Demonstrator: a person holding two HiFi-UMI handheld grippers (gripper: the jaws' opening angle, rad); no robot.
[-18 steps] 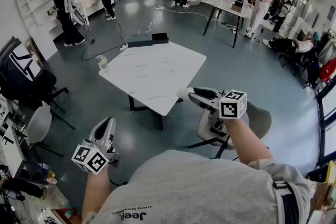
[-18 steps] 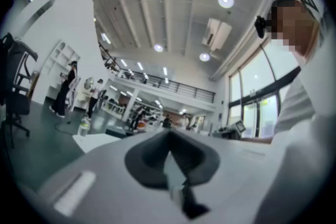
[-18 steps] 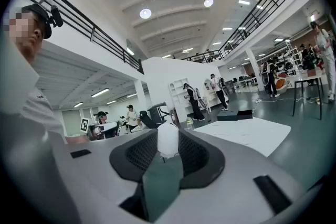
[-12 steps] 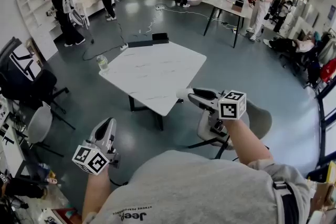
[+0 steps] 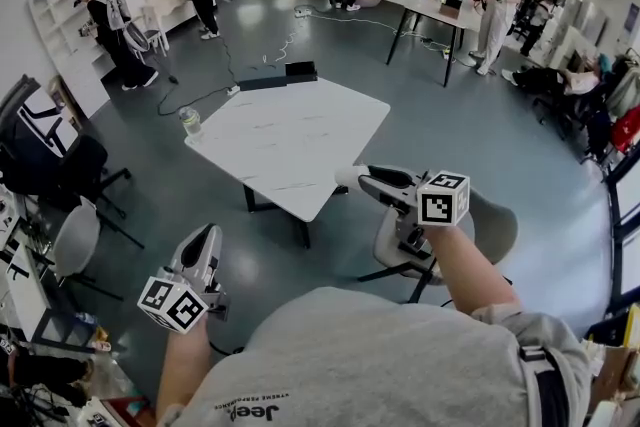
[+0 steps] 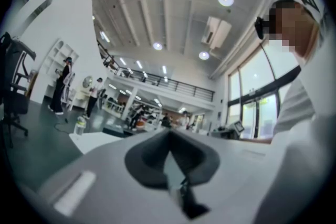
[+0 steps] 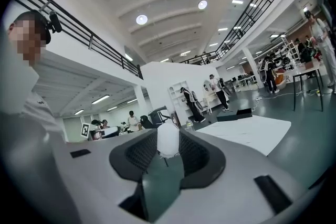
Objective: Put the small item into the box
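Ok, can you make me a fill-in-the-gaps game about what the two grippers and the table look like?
1. The small item pinched in the right gripper is ____ in colour.
2. The left gripper has its jaws together and holds ____.
3. In the head view, the bottle stands on the ____ corner of the white table.

Missing words: white; nothing; left.

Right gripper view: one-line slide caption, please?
Right gripper pinches a small white item in mid-air, with the white table ahead to the right.
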